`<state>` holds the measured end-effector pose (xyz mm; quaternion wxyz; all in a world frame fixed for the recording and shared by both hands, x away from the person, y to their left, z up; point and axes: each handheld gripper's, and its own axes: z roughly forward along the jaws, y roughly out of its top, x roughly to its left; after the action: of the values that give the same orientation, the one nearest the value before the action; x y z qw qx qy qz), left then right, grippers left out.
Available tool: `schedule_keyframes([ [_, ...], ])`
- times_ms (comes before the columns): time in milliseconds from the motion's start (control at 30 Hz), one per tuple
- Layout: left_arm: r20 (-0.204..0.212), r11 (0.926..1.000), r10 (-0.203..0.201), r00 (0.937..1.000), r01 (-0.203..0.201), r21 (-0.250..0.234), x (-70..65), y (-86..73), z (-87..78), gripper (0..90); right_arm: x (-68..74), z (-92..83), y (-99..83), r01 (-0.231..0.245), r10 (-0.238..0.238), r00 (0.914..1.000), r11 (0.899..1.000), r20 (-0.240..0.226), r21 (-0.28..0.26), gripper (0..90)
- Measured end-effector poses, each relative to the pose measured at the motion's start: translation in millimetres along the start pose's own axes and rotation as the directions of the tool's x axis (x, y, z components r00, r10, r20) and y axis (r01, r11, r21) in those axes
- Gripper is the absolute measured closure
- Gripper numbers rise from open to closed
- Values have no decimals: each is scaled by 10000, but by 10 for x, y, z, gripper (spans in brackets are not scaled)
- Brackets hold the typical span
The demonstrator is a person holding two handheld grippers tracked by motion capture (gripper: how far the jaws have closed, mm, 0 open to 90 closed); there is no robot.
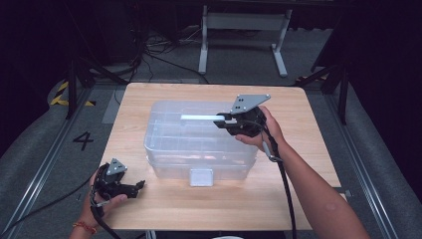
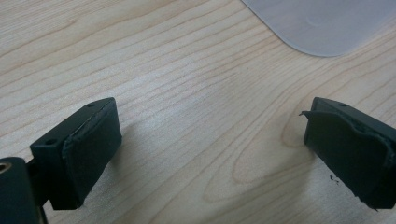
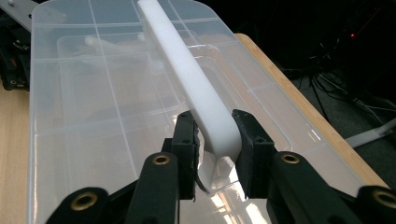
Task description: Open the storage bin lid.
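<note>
- The clear plastic storage box (image 1: 199,142) sits lid-on at the middle of the wooden table (image 1: 164,209); I see a white latch (image 1: 201,177) at the middle of its near wall.
- Its white handle (image 3: 196,88) runs along the top of the lid (image 3: 93,93), which is moulded into a grid of shallow panels.
- My right gripper (image 3: 215,140) comes at the box from the right in the high view, over the lid's right end. Its jaws stand either side of the near end of the handle, pads pressed against it: clamped on the handle.
- The right hand (image 1: 266,132) wraps the gripper body, grey plate (image 1: 250,102) on top, cable trailing back along the forearm.
- My left gripper (image 1: 139,186) rests low near the table's front left corner, well apart from the box. In the left gripper view its jaws are spread wide with only bare wood grain between them.
- A rounded translucent corner (image 2: 322,23) shows at the top of that view, flat on the wood.
- Table surface: pale wood, grain visible, soft glare near the box front.
- Room: dark. Grey floor (image 1: 45,149) around the table, metal rails (image 1: 37,174) at either side, a painted "4" (image 1: 82,140) at left, yellow-black tape (image 1: 62,94) beyond it.
- Behind the table: white frame legs (image 1: 244,30) and loose cables (image 1: 159,55) on the floor.
</note>
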<state>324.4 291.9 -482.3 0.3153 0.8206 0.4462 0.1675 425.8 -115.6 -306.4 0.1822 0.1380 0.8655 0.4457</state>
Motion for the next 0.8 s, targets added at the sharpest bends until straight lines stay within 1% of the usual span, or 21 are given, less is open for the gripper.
schedule_keyframes([
  [100, 1, 10000, 4, 10000, -4, 1, 0, 0, 0, 45, 9, 1, 6, 102, -103, 9999, 9999, 91, 31, 724],
  [167, 4, 10000, 8, 10000, -8, -3, 0, 0, 0, 45, 18, 0, 12, 260, -260, 9995, 9997, 177, 50, 725],
  [267, -14, 10000, 40, 10000, -40, -1, 2, 0, -3, 49, 23, -3, 17, 318, -321, 9991, 9994, 260, 93, 726],
  [333, -28, 10000, 12, 10000, -12, -5, 2, -1, -6, 57, 22, -2, 26, 312, -317, 9989, 9994, 334, 139, 725],
  [400, -40, 10000, -93, 9999, 93, -32, 2, -4, -10, 67, 18, 0, 42, 420, -427, 9984, 9989, 378, 200, 725],
  [433, -40, 10000, -93, 9999, 93, -32, 2, -4, -10, 79, 16, -1, 47, 423, -432, 9983, 9988, 395, 235, 724],
  [467, -59, 9996, -235, 9997, 234, -124, 3, -9, -14, 91, 13, 0, 51, 439, -449, 9981, 9987, 423, 242, 724],
  [633, -71, 9995, -282, 9996, 281, -150, 2, -8, -15, 117, -11, -3, 86, 419, -434, 9982, 9984, 404, 371, 724],
  [667, -144, 9993, -317, 9994, 314, -222, 4, -10, -21, 117, -21, -5, 97, 371, -387, 9984, 9986, 413, 383, 723],
  [700, -167, 9990, -339, 9993, 334, -282, 11, -15, -31, 178, -42, -5, 117, 302, -319, 9986, 9987, 432, 399, 722],
  [800, -182, 9990, -396, 9990, 392, -216, 8, -9, -36, 188, -59, -5, 130, 281, -299, 9986, 9987, 427, 416, 722],
])
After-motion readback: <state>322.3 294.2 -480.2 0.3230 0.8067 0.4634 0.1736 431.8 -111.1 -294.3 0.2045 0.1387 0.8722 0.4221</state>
